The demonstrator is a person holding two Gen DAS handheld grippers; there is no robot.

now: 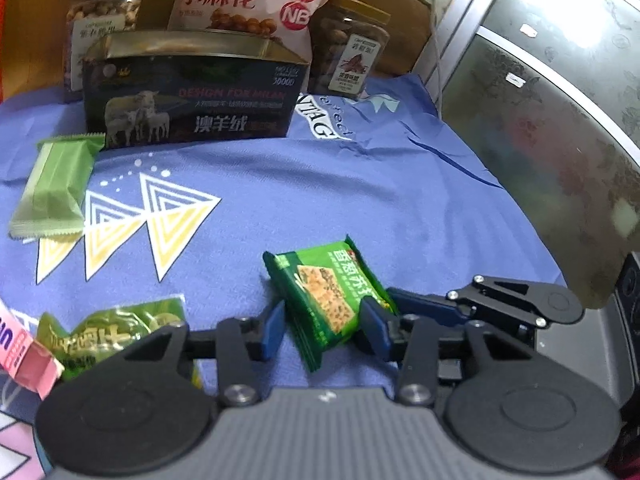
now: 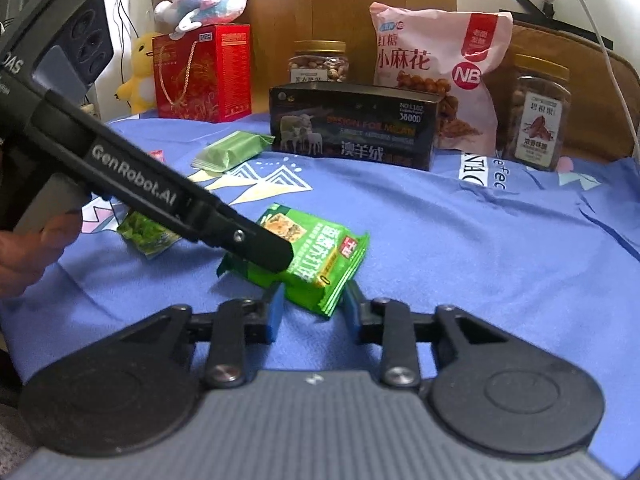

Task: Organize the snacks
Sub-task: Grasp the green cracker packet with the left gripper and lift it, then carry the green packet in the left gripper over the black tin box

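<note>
Both grippers clamped on one green cracker packet [image 1: 326,296], opposite ends.

Left wrist view: left gripper [image 1: 324,326] has its blue pads pressed on the packet's near end; packet tilted on the blue cloth [image 1: 360,200]. Right gripper [image 1: 420,304] bites its right edge. Dark sheep-print box [image 1: 192,100] stands well beyond the packet, pale green wafer pack [image 1: 52,188] left of that box, shiny green pouch [image 1: 108,332] near-left of the packet.
Right wrist view: right gripper [image 2: 310,306] squeezes the packet's near corner; left gripper's black finger [image 2: 260,246] lies across its top. Box sits far behind.
</note>
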